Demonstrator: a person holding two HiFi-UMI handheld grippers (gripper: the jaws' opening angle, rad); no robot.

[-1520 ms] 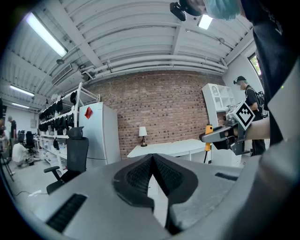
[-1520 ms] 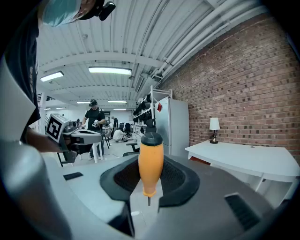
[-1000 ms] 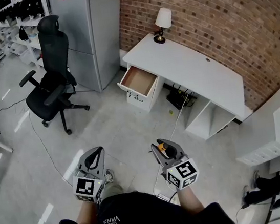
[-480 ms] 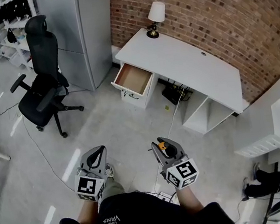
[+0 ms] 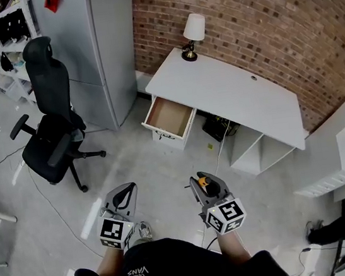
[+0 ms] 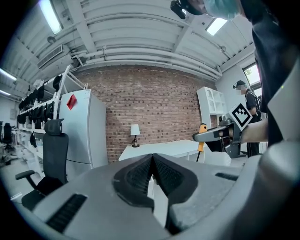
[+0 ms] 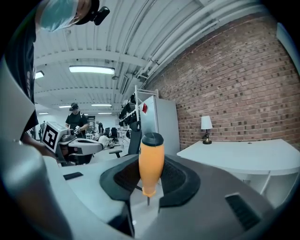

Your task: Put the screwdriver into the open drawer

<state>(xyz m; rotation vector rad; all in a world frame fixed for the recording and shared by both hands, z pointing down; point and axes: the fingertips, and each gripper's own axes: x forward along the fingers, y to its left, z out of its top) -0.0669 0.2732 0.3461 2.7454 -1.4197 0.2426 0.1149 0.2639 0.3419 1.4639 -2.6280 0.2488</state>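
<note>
My right gripper point(image 5: 203, 185) is shut on the screwdriver point(image 7: 151, 161), whose orange handle with a black cap stands upright between the jaws, the metal tip pointing down. The same screwdriver point(image 5: 202, 181) shows orange at the jaw tips in the head view. My left gripper point(image 5: 123, 195) is shut with nothing between its jaws. The open drawer point(image 5: 171, 116) of a small white cabinet sticks out from under the left end of the white desk point(image 5: 230, 94), well ahead of both grippers. Its wooden inside looks empty.
A black office chair point(image 5: 50, 129) stands on the grey floor at the left. A grey fridge-like cabinet point(image 5: 105, 41) stands beside the desk. A small lamp point(image 5: 193, 32) sits on the desk by the brick wall. Cables point(image 5: 219, 131) lie under the desk. White shelving point(image 5: 342, 167) is at the right.
The desk and drawer have shifted nearer and a little down in the head view as I walk toward them. Both grippers keep their pose, the screwdriver still held.
</note>
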